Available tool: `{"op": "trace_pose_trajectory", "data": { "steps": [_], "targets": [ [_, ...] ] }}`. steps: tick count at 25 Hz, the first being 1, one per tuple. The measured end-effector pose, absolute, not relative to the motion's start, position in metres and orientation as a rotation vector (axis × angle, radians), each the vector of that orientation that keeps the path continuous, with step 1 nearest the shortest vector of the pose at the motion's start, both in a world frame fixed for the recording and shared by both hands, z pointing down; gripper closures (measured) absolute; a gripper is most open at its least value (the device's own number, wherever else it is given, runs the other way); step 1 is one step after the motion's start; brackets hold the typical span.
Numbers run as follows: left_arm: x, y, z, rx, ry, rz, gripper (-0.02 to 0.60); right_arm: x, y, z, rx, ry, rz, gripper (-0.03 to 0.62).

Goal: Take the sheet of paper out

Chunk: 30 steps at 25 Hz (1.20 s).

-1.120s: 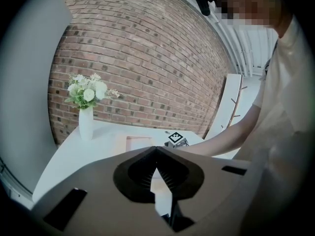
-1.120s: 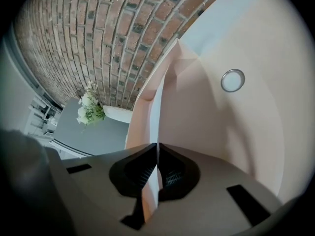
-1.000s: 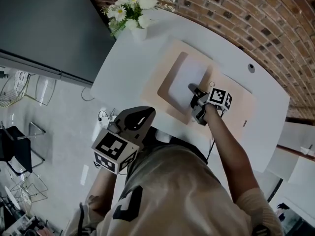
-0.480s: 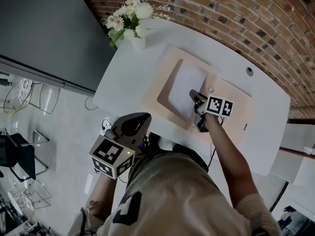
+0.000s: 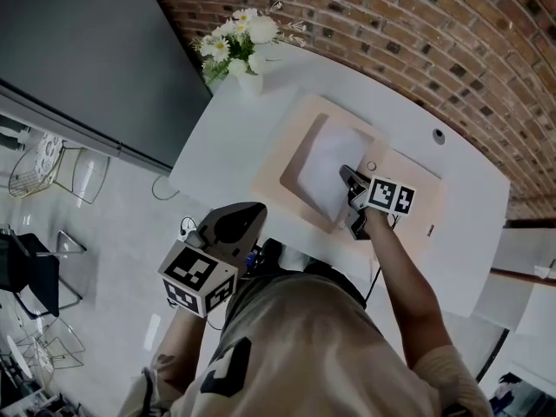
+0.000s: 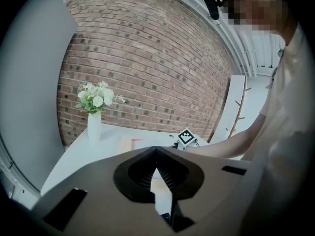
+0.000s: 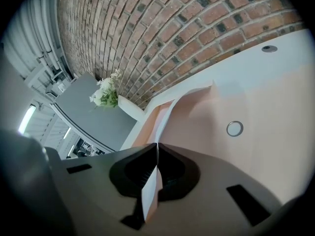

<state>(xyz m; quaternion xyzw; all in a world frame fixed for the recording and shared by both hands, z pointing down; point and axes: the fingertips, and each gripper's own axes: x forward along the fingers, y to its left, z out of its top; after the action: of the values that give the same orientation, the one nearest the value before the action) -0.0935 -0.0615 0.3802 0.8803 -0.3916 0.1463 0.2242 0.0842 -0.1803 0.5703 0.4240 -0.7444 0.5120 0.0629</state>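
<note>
On my right gripper (image 7: 157,145) the fingers pinch the near edge of the white sheet of paper (image 5: 327,156), which is half raised from the open peach card folder (image 5: 291,146) at centre frame on the white bench (image 5: 230,129). Risk: I judge the thin edge may slip or tear. The unheld folder may also drag along, as my left gripper (image 6: 156,150) idles at lower left, fingers pressed together, empty.

White sheet of paper, one edge pinched and lifted off a peach folder.

The sheet of paper (image 5: 328,156) is plain white with no print that can be made out. It lies over the darker left part of the flat peach folder (image 5: 408,181), which rests on the white table (image 5: 234,137). The sheet's far and left parts lie flat. Its near right edge curls upward, clamped between the closed jaws of the right gripper (image 5: 349,177). Seen along those jaws, the sheet stands on edge as a thin white strip running toward the folder.
</note>
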Motion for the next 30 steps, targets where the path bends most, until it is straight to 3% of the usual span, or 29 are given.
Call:
{"op": "trace_pose_trajectory", "data": {
  "steps": [30],
  "targets": [
    [-0.129,-0.073,0.384,2.51,-0.961,0.316,0.568,0.136,-0.141,0.56,1.492,-2.068,1.361,0.569]
  ]
}}
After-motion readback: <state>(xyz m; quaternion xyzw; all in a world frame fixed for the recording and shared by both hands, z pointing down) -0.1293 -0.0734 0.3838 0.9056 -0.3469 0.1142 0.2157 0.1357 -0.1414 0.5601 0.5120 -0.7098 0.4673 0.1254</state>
